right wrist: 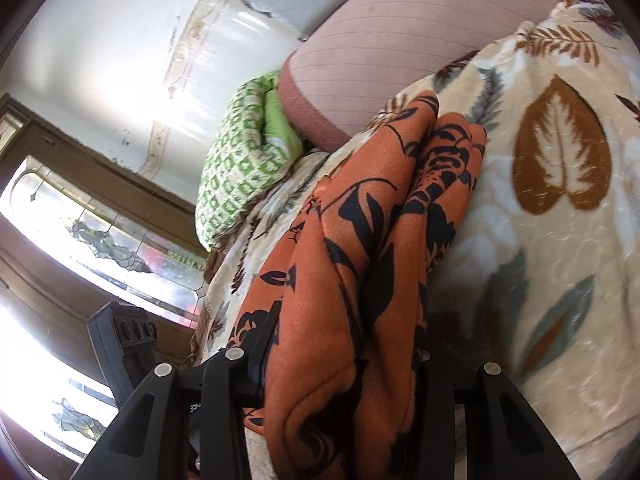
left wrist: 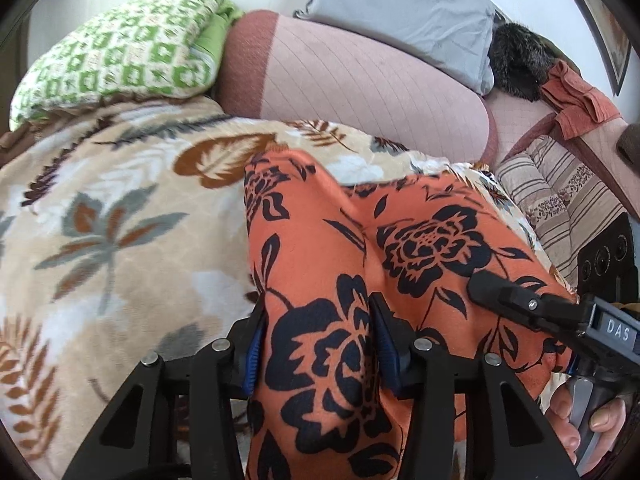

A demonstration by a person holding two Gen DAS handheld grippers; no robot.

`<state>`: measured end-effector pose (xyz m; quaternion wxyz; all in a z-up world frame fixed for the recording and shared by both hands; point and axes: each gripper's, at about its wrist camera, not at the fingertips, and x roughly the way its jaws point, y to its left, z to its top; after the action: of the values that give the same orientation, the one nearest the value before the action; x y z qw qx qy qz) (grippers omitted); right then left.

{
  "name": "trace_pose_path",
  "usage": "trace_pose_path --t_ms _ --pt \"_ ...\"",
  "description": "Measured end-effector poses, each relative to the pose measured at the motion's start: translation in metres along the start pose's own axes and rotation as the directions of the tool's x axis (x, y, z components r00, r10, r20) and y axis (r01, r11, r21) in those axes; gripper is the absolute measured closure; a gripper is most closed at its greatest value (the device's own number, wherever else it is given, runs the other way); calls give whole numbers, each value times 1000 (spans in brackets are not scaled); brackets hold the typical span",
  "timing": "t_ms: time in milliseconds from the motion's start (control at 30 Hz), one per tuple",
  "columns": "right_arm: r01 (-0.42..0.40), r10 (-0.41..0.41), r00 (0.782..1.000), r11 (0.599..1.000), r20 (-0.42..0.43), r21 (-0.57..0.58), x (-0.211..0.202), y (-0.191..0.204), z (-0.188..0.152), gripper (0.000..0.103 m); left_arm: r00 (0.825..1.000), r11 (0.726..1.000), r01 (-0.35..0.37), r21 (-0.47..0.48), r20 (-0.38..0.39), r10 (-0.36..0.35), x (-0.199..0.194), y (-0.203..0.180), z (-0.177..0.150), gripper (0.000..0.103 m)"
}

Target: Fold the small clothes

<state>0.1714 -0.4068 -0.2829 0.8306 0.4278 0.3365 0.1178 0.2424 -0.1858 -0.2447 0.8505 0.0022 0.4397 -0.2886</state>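
An orange garment with black flowers [left wrist: 320, 240] lies bunched on a beige leaf-print blanket [left wrist: 120, 220]. My left gripper [left wrist: 320, 340] is shut on its near part, with the blue pads pressing a thick fold from both sides. At the right of the left wrist view, a black finger [left wrist: 504, 294] of the right gripper rests on the same garment, and a hand [left wrist: 580, 420] holds its grip. In the right wrist view the garment [right wrist: 360, 260] hangs as a gathered roll, and my right gripper [right wrist: 344, 364] is shut on it. Cloth covers its right finger.
Behind the blanket lie a green patterned pillow [left wrist: 120, 52], a pink bolster [left wrist: 360, 80] and a grey pillow [left wrist: 400, 8]. A striped cushion [left wrist: 560, 192], a rust cloth [left wrist: 580, 100] and something dark and furry [left wrist: 520, 60] are at the right. A leaded window [right wrist: 100, 220] is at the left.
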Motion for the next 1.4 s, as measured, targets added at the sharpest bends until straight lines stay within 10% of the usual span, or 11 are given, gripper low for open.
trace_pose_path --t_ms 567,1400 --pt "29 -33 998 996 -44 -90 -8 62 -71 61 999 997 -37 67 41 34 -75 24 -45 56" --pt "81 -74 991 995 -116 62 -3 14 -105 62 996 992 -69 108 -55 75 -55 28 -77 55"
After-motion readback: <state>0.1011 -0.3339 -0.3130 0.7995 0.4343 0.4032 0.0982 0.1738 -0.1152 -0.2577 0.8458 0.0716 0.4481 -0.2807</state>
